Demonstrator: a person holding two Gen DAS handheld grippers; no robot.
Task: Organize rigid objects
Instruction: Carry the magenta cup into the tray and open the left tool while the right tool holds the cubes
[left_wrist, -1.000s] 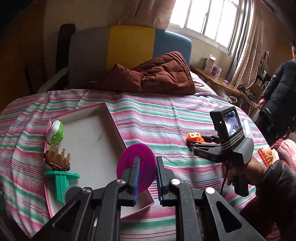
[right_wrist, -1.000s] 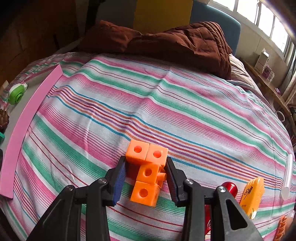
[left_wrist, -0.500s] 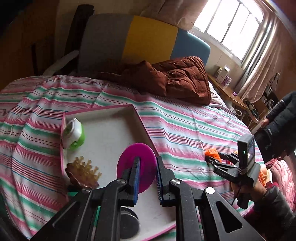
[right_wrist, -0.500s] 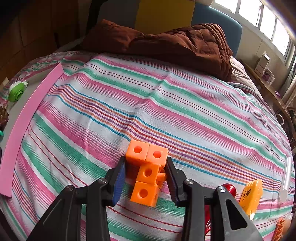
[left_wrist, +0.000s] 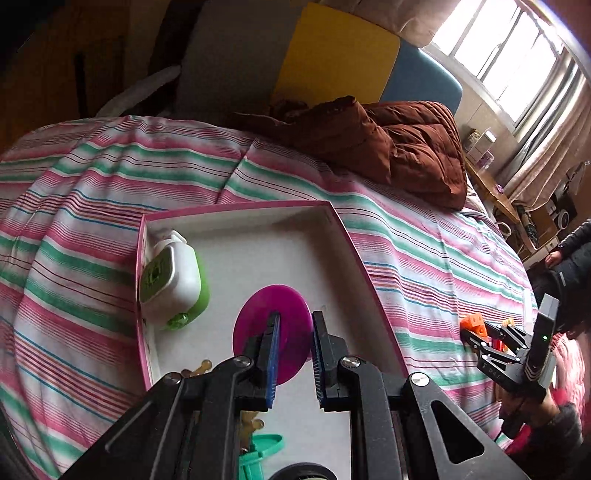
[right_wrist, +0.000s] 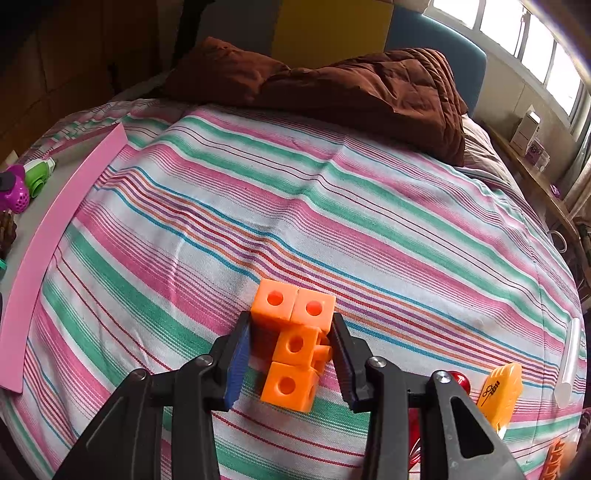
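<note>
On a striped bed (left_wrist: 424, 258), my left gripper (left_wrist: 293, 354) hangs over the pink-rimmed tray (left_wrist: 236, 212), its jaws pinching the purple disc (left_wrist: 291, 306) on edge above the tray's white floor. Beside the disc, against the tray's left wall, lies a white-and-green gadget (left_wrist: 171, 280); a tan knobbed item and a teal piece sit partly hidden beneath my gripper at the tray's near end, too covered to identify.

My right gripper (right_wrist: 291, 354) is down on the bedspread well to the right of the tray, jaws closed on either side of the cluster of orange cubes (right_wrist: 295, 343), which appears to rest on the fabric. Just right of it lie a red ball (right_wrist: 460, 380), a yellow-orange clip-like object (right_wrist: 502, 387) and a clear tube (right_wrist: 569, 362). A brown quilt (right_wrist: 369, 92) is heaped at the head of the bed.
</note>
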